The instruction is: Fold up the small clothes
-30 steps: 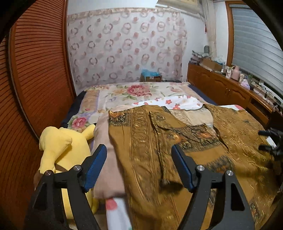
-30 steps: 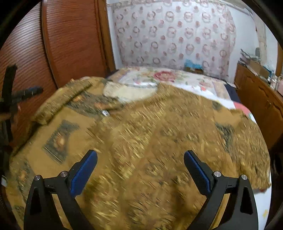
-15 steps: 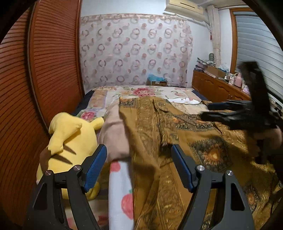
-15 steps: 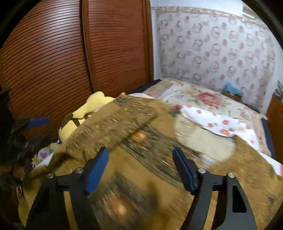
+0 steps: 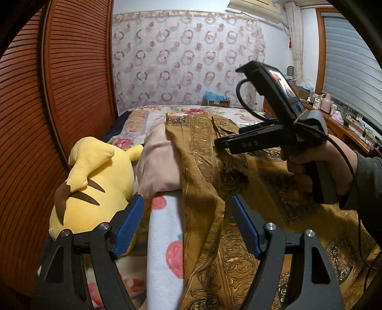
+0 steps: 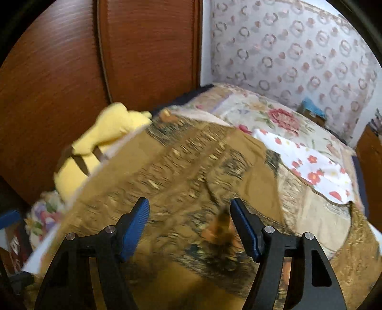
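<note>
A brown patterned garment [image 5: 210,167] lies spread on the bed [image 5: 191,112], just beside the yellow plush toy [image 5: 95,181]. Left gripper [image 5: 187,224] and right gripper [image 6: 189,226] hover over the garment, jaws apart, gripping nothing.

- A bedroom in a home: a bed [image 5: 203,112] under a floral quilt fills the middle of the room.
- Left of the bed runs a wall of reddish wooden louvred wardrobe doors [image 5: 78,78].
- Behind the bed's far end hangs a sheer curtain [image 5: 186,59] printed with rings.
- A yellow plush toy [image 5: 95,183] lies on the bed's left edge, against the doors (a lived-in touch).
- Right of the bed stands a low wooden cabinet [image 5: 343,128] cluttered with small household things, beneath a shuttered window [image 5: 351,71].
- High above the bed's far right corner sits a wall air conditioner [image 5: 253,6].
</note>
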Tool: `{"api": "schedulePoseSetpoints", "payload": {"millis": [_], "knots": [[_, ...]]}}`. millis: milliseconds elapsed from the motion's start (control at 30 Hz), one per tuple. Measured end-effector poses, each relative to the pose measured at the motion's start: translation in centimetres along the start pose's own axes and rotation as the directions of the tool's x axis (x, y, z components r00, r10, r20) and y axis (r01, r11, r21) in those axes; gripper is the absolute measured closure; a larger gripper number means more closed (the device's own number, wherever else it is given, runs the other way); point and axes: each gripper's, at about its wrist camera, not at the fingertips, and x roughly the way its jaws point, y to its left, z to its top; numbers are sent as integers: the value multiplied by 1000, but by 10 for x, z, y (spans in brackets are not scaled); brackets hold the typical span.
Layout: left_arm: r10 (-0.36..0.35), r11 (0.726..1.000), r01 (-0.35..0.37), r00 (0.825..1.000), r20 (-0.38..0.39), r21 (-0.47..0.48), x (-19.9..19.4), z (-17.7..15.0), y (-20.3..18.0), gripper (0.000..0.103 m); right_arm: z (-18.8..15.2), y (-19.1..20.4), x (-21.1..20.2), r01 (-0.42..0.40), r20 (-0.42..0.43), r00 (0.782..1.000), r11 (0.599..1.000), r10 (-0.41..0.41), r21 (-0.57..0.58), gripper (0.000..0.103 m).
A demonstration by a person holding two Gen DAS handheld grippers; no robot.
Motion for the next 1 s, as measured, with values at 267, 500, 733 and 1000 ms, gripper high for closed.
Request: {"api": "schedulePoseSetpoints", "payload": {"millis": [267, 500, 733, 1000], "knots": [[1, 999, -1, 1000, 11, 37, -8, 3, -13, 27, -15, -36, -31, 79, -9, 997, 997, -79, -20, 31], [-28, 998, 27, 999, 22, 59, -11, 12, -29, 27, -26, -51, -75, 38, 41, 998, 999, -38, 22, 31], [-60, 995, 59, 998, 17, 85, 2, 28, -51, 27, -68, -74, -119, -18, 112, 994, 998, 11, 55, 31], [-123, 986, 124, 992, -15, 108, 24, 37, -88, 27, -137, -122, -177, 80, 132, 986, 989, -97, 124, 31]]}}
